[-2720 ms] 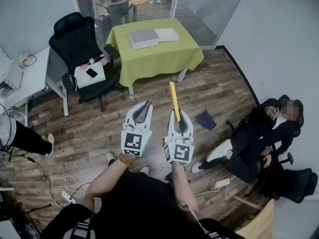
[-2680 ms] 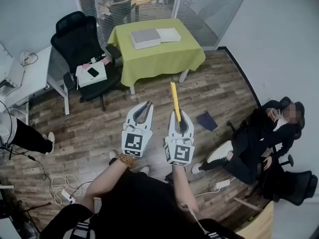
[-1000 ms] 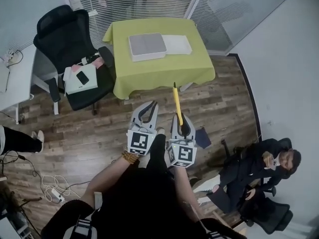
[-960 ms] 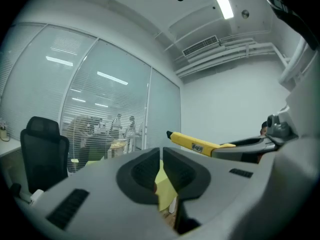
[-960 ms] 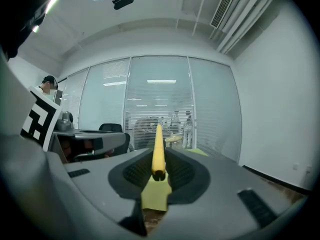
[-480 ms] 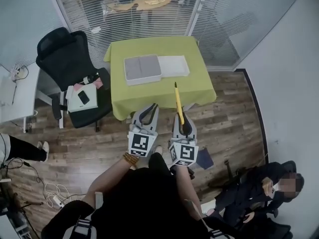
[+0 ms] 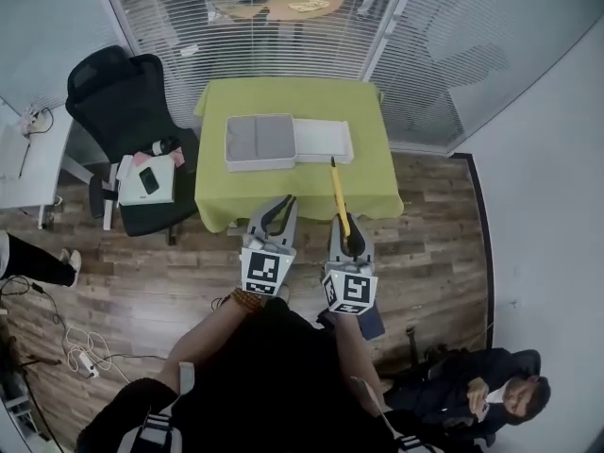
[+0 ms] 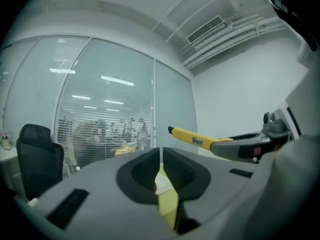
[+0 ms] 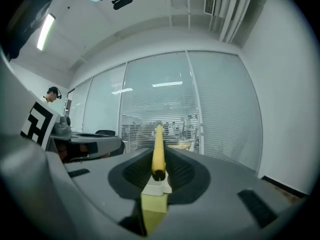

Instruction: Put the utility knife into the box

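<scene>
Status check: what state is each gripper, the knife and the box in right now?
left gripper: fingers shut, empty.
right gripper: shut on utility knife.
utility knife: held level, pointing toward green table.
box: on that table, gray and white halves side by side.

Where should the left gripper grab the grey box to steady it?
Probably its near edge, from the person's side: the grey box lies flat on the green table, that edge faces the left gripper, and the white tray sits against its right side.
</scene>
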